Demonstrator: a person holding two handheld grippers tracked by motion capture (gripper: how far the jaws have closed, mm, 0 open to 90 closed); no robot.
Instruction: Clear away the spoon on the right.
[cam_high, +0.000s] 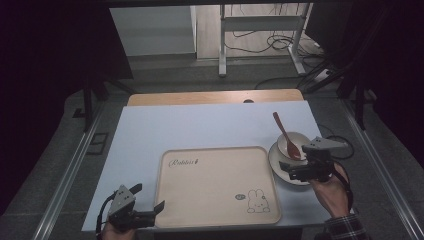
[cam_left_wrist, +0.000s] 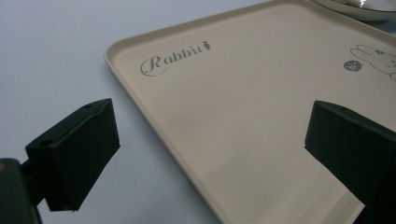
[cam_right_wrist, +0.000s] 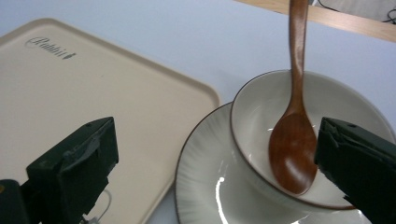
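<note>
Nearest me, my left gripper (cam_high: 150, 212) hangs wide open at the tray (cam_high: 216, 186)'s near-left corner. Right gripper (cam_high: 295, 170), also wide, hovers over the plate (cam_high: 278, 157) holding bowl (cam_high: 298, 138) and spoon (cam_high: 286, 136), right of the tray. I'd straddle the bowl's near rim squarely before closing, avoiding the spoon.

- The tray (cam_high: 215, 185) is beige, rectangular with rounded corners and a low raised rim; it lies flat near the table's front edge, bearing a "Rabbit" script and a small rabbit drawing.
- The bowl (cam_right_wrist: 261, 107) is white with a dark rim and sits upright on the plate (cam_right_wrist: 205, 186).
- The plate is white, ribbed, just right of the tray.
- The spoon (cam_right_wrist: 294, 149) is reddish-brown; its scoop rests inside the bowl, its handle leaning over the far rim.
</note>
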